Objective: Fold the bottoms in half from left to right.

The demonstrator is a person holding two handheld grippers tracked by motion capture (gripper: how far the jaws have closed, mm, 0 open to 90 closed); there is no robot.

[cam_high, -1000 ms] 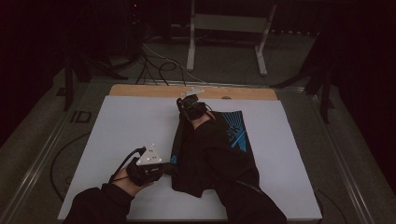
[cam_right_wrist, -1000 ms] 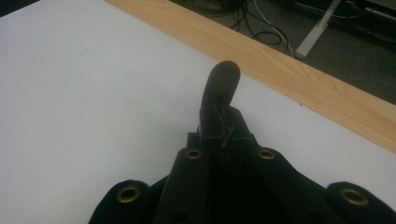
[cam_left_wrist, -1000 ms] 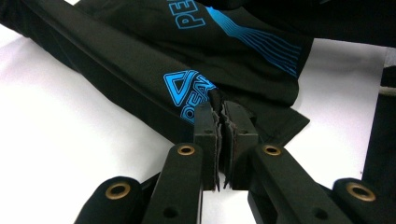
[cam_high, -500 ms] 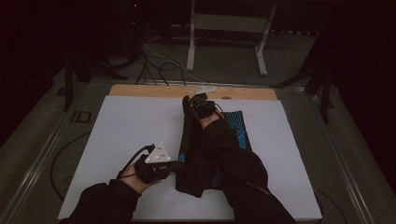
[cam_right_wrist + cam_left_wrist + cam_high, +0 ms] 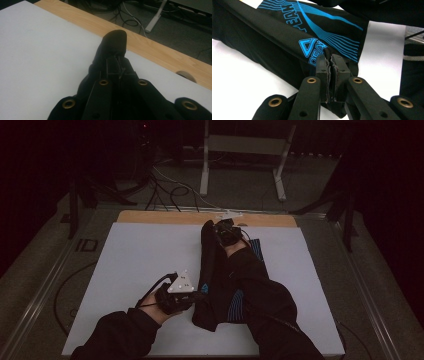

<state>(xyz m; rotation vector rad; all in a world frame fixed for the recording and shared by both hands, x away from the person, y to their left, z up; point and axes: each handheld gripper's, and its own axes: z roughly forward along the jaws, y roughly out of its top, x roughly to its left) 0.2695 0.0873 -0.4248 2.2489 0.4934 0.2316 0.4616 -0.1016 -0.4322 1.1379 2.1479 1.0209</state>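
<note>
Since the earlier frame: black garment (image 5: 220,285) drawn narrower and longer, its far end nearer the wooden edge (image 5: 150,216); left gripper (image 5: 192,296) shifted right. Lying on the white counter (image 5: 135,255), right of centre. Blue line graphics and a triangle logo, lettering only partly legible. Left fingers (image 5: 322,72) pressed together on a near fold; right gripper (image 5: 117,62) pinching the far end.

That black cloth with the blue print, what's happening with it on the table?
A person is handling a black garment with two hand-held grippers on a white table. The left gripper is clamped on a near edge by the blue logo, and the right gripper pinches the far end close to the table's wooden edge, stretching the fabric into a long fold.
</note>
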